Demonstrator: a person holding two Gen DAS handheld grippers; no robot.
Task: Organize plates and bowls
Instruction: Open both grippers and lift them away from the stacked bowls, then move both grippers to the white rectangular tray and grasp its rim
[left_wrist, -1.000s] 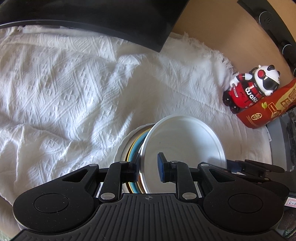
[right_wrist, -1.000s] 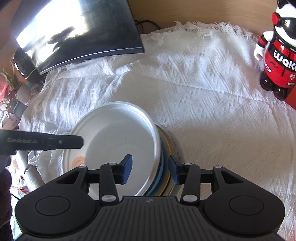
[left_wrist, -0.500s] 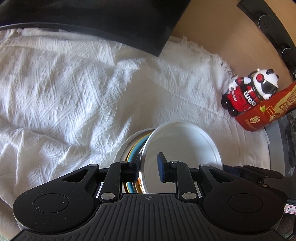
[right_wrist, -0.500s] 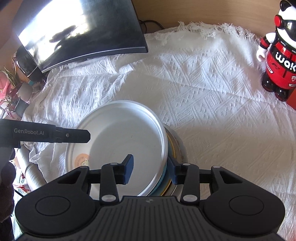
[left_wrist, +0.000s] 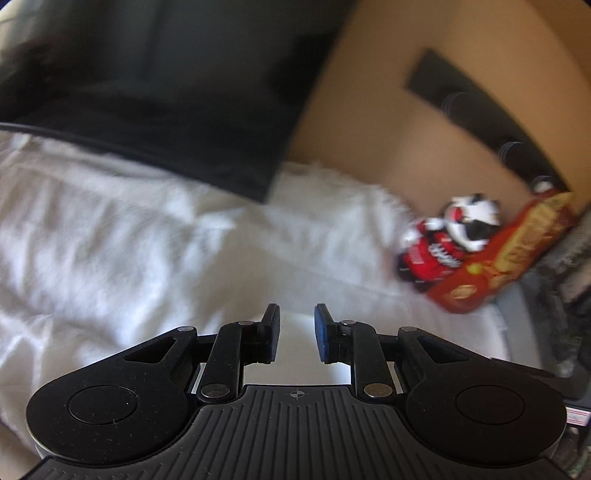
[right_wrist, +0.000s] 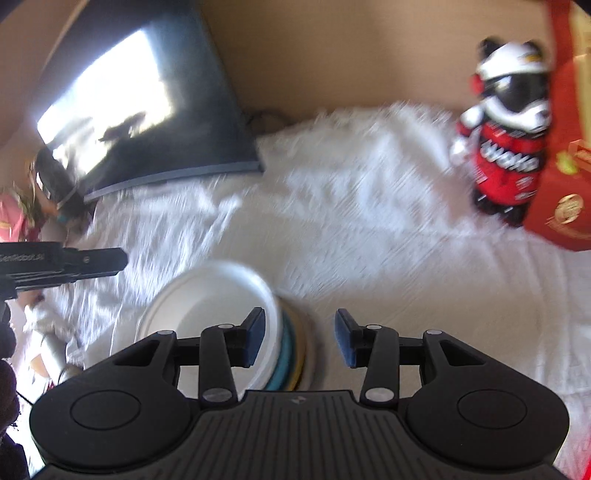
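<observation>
A stack of plates and bowls sits on the white cloth. In the right wrist view the silver plate lies on top of blue and yellow rims. My right gripper is open and empty, its left finger over the plate's edge. My left gripper is open and empty; a pale sliver of the plate shows between and below its fingers. Its arm shows at the left of the right wrist view. Both views are blurred.
A dark monitor stands at the back left. A red and white panda toy and a red box stand at the right. White patterned cloth covers the table.
Both grippers have let go of the silver plate and opened. Both have pulled back and tilted up, so the stack sits lower in view. The plate now lies on the stack.
</observation>
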